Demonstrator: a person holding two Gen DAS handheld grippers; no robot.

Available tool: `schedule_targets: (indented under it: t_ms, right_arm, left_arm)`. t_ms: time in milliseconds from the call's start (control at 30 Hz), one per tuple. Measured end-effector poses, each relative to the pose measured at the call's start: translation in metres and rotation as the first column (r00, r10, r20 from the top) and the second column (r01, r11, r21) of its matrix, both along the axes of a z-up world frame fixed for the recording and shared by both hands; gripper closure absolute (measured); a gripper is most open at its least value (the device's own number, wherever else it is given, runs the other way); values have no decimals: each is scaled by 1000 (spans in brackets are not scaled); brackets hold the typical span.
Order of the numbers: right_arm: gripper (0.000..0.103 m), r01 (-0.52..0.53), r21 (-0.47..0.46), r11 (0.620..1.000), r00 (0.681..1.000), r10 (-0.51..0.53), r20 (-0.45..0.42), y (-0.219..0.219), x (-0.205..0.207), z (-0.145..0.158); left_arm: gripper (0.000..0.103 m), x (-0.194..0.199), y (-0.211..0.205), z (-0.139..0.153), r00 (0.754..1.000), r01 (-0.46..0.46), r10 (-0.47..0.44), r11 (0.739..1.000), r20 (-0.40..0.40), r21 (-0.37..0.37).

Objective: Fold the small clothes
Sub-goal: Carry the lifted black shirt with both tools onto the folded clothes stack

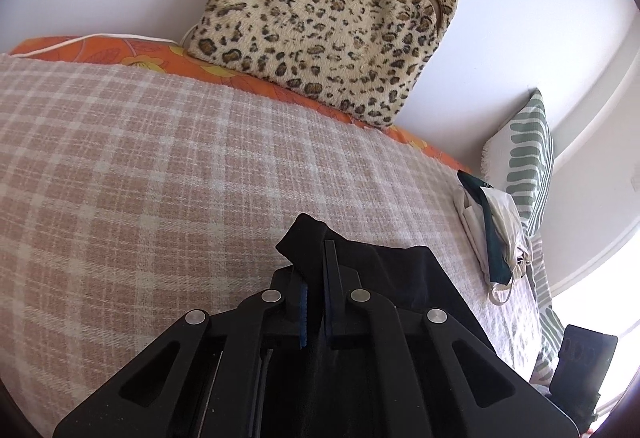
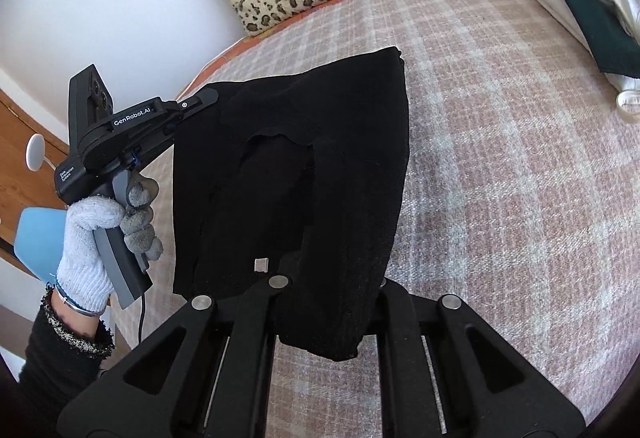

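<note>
A black garment (image 2: 320, 166) hangs spread in the air above the plaid blanket (image 2: 500, 178), held at two corners. My left gripper (image 1: 314, 270) is shut on one edge of the black garment (image 1: 384, 278), which bunches over its fingers. It also shows in the right wrist view (image 2: 200, 100), held in a gloved hand at the garment's upper left corner. My right gripper (image 2: 328, 278) is covered by the hanging cloth, its jaws hidden; the cloth drapes from between its fingers.
A pile of folded white and dark green clothes (image 1: 496, 234) (image 2: 588, 6) lies at the blanket's far right. A leopard-print cushion (image 1: 328, 22) leans on the wall, a green-striped pillow (image 1: 528, 158) stands at the right. The right gripper's body (image 1: 580, 362) shows at lower right.
</note>
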State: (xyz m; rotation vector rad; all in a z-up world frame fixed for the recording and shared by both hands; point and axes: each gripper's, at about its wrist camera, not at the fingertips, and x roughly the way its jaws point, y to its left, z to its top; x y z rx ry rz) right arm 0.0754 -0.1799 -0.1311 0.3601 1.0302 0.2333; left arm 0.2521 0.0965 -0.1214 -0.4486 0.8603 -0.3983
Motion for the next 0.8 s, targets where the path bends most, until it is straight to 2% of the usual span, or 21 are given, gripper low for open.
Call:
schedule_targets:
  t_ms: [233, 467, 600, 800]
  right_arm:
    - [94, -38, -118, 992, 996, 47, 70, 9, -10, 19]
    - [94, -32, -178, 984, 989, 57, 134, 2, -24, 37]
    - [94, 0, -185, 983, 987, 29, 156, -17, -33, 42]
    - [94, 63, -193, 979, 984, -29, 177, -56, -45, 43]
  left_arm:
    - [99, -11, -11, 23, 998, 17, -17, 1000, 65, 5]
    - [100, -18, -35, 43, 992, 46, -44, 999, 122, -9]
    - [99, -21, -59, 54, 984, 83, -83, 997, 159, 8]
    - [100, -12, -101, 63, 976, 133, -124, 991, 177, -34]
